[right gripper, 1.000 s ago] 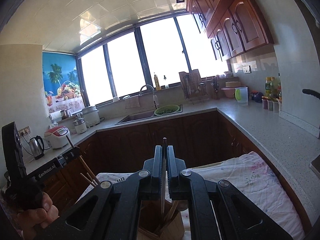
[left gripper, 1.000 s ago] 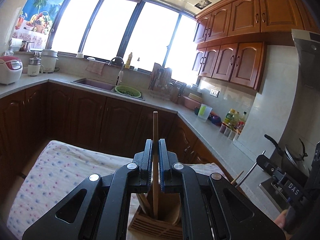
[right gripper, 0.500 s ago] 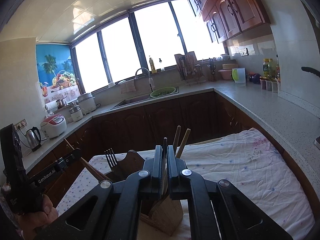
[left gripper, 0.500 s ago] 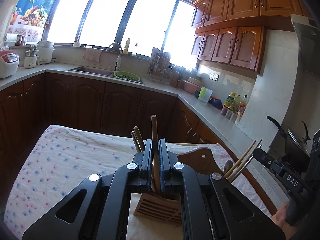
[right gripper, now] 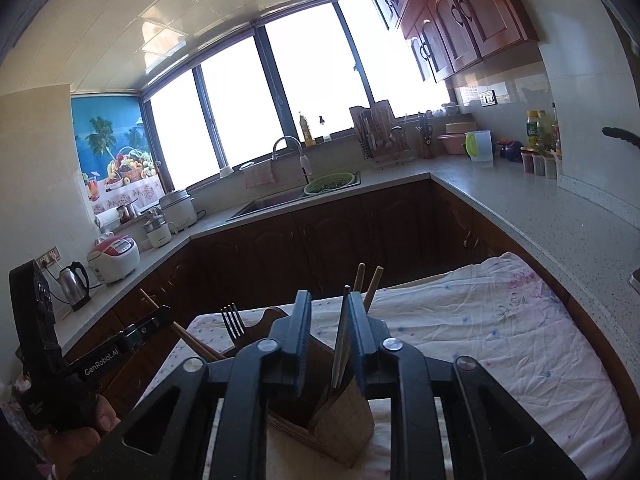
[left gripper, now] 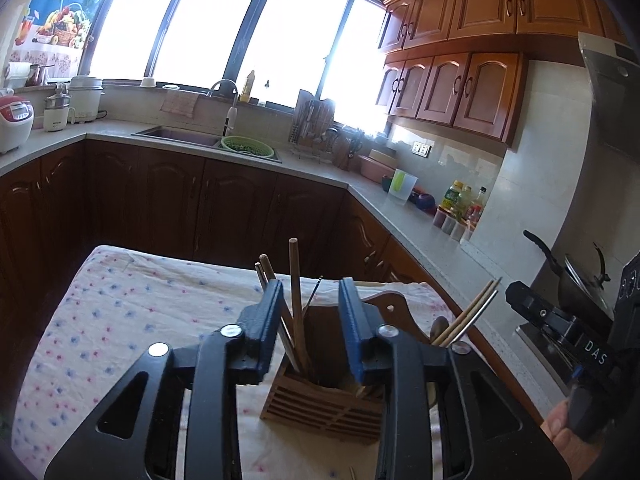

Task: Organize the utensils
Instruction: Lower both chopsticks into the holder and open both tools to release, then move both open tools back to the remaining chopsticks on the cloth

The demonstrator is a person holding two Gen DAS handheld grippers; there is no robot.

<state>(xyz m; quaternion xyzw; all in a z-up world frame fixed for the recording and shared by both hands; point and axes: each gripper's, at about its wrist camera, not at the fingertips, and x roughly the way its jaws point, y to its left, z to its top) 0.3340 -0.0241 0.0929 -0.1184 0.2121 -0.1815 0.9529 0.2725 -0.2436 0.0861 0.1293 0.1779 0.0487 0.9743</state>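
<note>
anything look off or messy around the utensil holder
Nothing stands out. The wooden utensil holder sits upright on the floral cloth, chopsticks standing inside it; both grippers are open above it.

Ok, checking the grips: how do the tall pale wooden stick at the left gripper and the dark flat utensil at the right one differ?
The tall pale wooden stick is round, the dark flat utensil blade-thin. The stick stands free of the fingers; the utensil leans on one. Both sit in the slatted wooden holder.

One wooden holder (left gripper: 324, 404); one fork (right gripper: 233, 320); two tongs (left gripper: 310, 328).
</note>
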